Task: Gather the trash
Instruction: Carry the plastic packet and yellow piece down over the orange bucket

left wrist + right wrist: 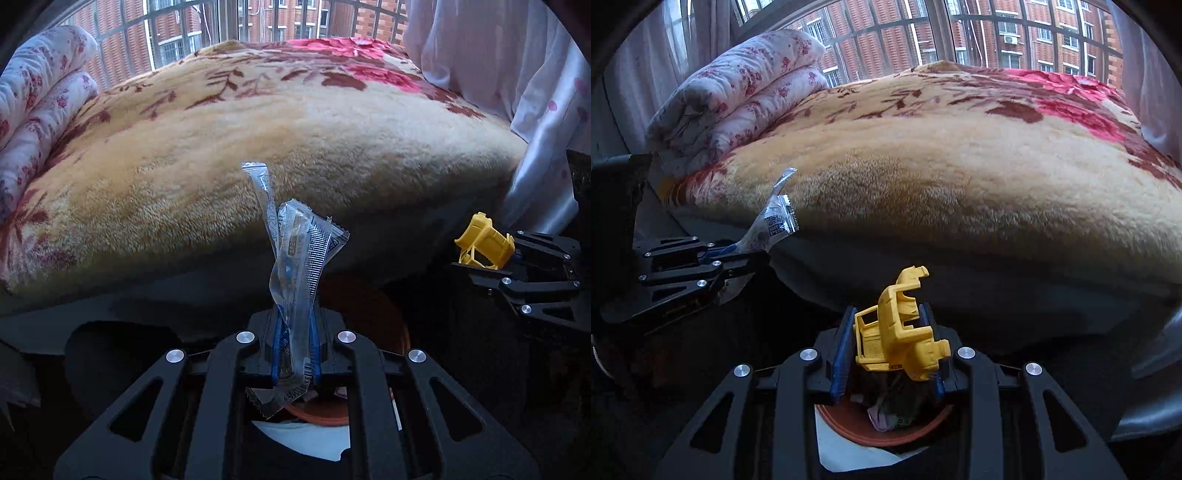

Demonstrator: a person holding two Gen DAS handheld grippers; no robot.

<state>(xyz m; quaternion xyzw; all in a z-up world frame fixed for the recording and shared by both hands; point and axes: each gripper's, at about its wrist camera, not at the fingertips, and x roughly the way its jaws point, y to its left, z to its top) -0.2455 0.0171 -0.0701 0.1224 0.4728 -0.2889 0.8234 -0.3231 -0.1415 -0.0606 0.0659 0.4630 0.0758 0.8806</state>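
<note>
Left wrist view shows the left gripper (pixel 293 354) clamped on a clear wrapper (pixel 295 280), which stands up between the blue pads (pixel 277 343) and twists toward 12 o'clock, its lower end hanging out below the jaws. Directly under that grip sits a brown bin (pixel 369 321), its rim showing at 6 o'clock with a white liner edge. At 3 o'clock the right gripper (pixel 491 254) pinches a yellow toy (pixel 485 240). Behind both spreads a plush blanket (pixel 258 122) with red flowers, a folded quilt (pixel 40 92) at 9 o'clock, a curtain (pixel 498 55) at 2 o'clock and a barred window (pixel 192 29) at 12. Right wrist view shows the right gripper (pixel 892 354) closed on the toy (pixel 897 336), held tilted over the bin (pixel 886 435), where crumpled scraps (pixel 894 410) already lie. At 9 o'clock the left gripper (pixel 738 254) holds the wrapper (pixel 775 218), which points up toward the quilt (pixel 738 92) and blanket (pixel 960 166).
</note>
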